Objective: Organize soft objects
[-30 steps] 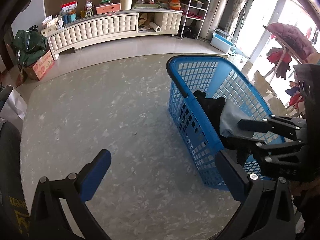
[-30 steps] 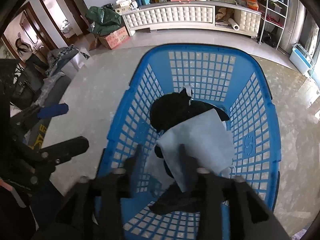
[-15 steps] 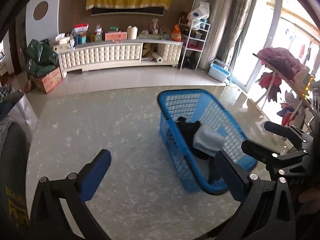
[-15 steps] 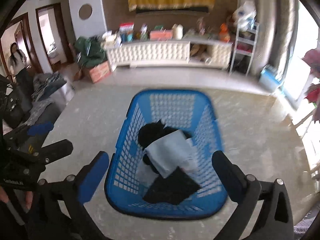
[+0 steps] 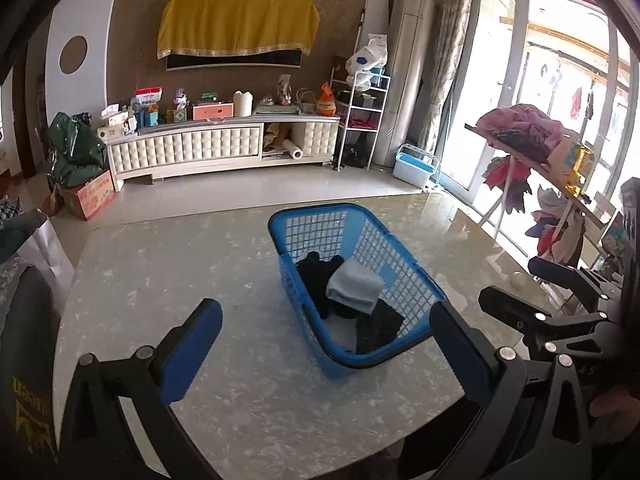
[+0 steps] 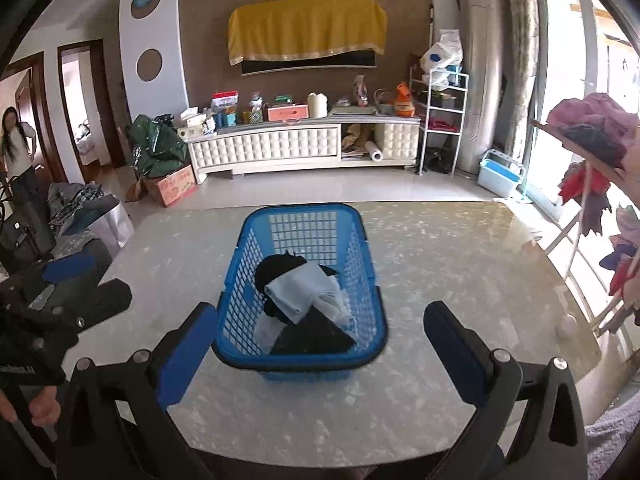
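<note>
Blue plastic laundry basket [image 6: 306, 292] sits on our marble tabletop [image 6: 440, 272], holding a folded pale-blue cloth [image 6: 304, 292] atop black garments [image 6: 276, 268]. Our right gripper [image 6: 316, 344] and left gripper [image 5: 324, 344] both gape empty above the table's near edge, likely because the pile looks sorted.

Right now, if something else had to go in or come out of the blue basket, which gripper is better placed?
Probably the right gripper: open, empty, with the blue basket centred ahead. The left gripper, also open, has it off-centre.
</note>
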The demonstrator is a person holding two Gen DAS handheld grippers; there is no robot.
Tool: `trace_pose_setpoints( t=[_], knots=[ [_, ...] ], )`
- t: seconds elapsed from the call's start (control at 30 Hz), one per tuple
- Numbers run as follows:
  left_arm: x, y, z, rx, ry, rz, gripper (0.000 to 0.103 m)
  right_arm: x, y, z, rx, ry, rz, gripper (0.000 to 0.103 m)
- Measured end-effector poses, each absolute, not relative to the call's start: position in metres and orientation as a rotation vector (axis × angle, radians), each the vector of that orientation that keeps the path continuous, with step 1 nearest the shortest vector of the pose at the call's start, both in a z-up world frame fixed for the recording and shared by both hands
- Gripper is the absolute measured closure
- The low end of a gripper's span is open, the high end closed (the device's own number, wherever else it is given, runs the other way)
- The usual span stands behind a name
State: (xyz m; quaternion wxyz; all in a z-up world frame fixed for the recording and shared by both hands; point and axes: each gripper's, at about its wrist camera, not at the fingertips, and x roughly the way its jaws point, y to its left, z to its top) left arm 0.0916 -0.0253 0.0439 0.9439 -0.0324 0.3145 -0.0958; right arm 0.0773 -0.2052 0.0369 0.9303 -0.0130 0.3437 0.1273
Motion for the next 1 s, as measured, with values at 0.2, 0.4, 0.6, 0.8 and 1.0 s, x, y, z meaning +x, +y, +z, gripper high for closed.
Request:
trace_pose_setpoints(
  t=[0.2, 0.4, 0.6, 0.8, 1.0],
  knots=[
    [0.076, -0.042, 0.05, -0.036, 0.621, -0.206, 0.0, 0.064, -0.212, 0.039, -0.002, 0.688, 0.252, 0.0],
    [0.064, -0.057, 0.05, 0.001, 0.615, -0.228, 0.0, 0.06, -0.217, 0.04, 0.013, 0.682, 0.247, 0.0],
    [0.06, -0.063, 0.051, -0.001, 0.612, -0.238, 0.0, 0.058, -0.222, 0.04, 0.027, 0.677, 0.242, 0.0],
    [0.059, -0.064, 0.052, -0.005, 0.613, -0.243, 0.0, 0.056, -0.224, 0.039, 0.029, 0.677, 0.239, 0.0],
    [0.057, -0.066, 0.05, 0.003, 0.615, -0.251, 0.0, 0.053, -0.224, 0.039, 0.024, 0.674, 0.245, 0.0]
  ],
)
